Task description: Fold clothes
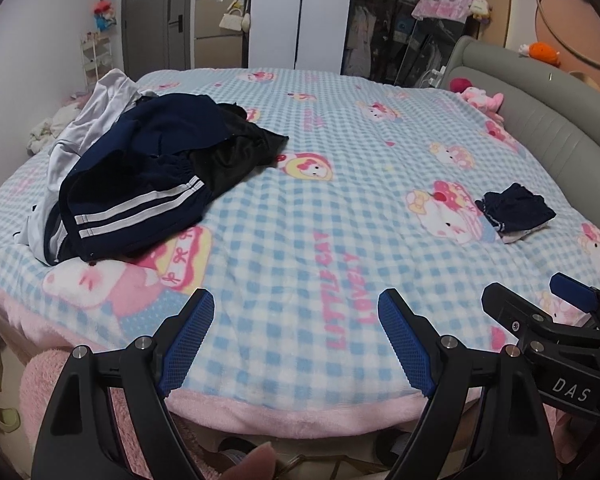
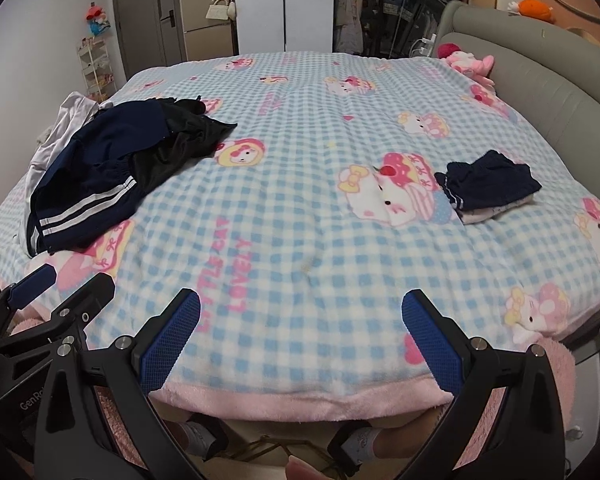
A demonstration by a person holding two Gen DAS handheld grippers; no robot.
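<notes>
A heap of unfolded clothes [image 1: 140, 172] lies on the bed's left side: navy shorts with white stripes [image 1: 136, 208], a black garment and a white one underneath; the same heap [image 2: 112, 176] shows in the right wrist view. A small folded stack [image 1: 514, 210], navy on top of white, rests at the right [image 2: 488, 190]. My left gripper [image 1: 296, 312] hovers open over the near bed edge, holding nothing. My right gripper [image 2: 300, 312] is open beside it, also with nothing in it. Each gripper shows in the other's view: the right one [image 1: 540, 304] and the left one [image 2: 60, 288].
The blue checked cartoon blanket [image 1: 300, 200] covers the bed, with a pink border at the near edge. A grey padded headboard [image 1: 540, 100] runs along the right, with plush toys [image 1: 480, 98] by it. Wardrobes and a door stand beyond. A person's feet [image 2: 360, 444] show below the bed edge.
</notes>
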